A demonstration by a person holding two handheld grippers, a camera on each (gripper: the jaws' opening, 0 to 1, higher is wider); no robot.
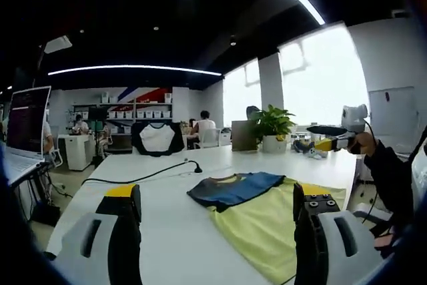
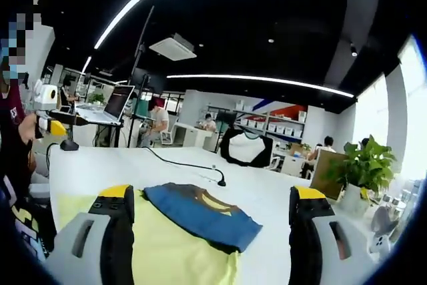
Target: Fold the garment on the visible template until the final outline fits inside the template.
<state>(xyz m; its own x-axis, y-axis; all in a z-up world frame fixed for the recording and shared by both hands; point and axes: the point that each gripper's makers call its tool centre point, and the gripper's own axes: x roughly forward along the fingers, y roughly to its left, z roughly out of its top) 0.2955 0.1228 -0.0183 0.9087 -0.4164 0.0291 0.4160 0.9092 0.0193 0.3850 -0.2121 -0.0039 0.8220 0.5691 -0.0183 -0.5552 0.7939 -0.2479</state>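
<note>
Yellow template sheet (image 1: 267, 225) lies on a white table (image 1: 160, 198), the folded blue garment (image 1: 233, 188) resting across its far edge. Both the left gripper (image 1: 217, 231) and right gripper (image 2: 213, 231) hover released, empty; a careless grab could drag the garment off the template.

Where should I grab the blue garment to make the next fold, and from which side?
Take the blue garment at a free edge rather than the middle: it lies flat on the yellow template, so a low, sideways pinch at a corner suits it. In the right gripper view the lower right corner, overhanging the template onto the white table, looks easiest. Both grippers stand open.
</note>
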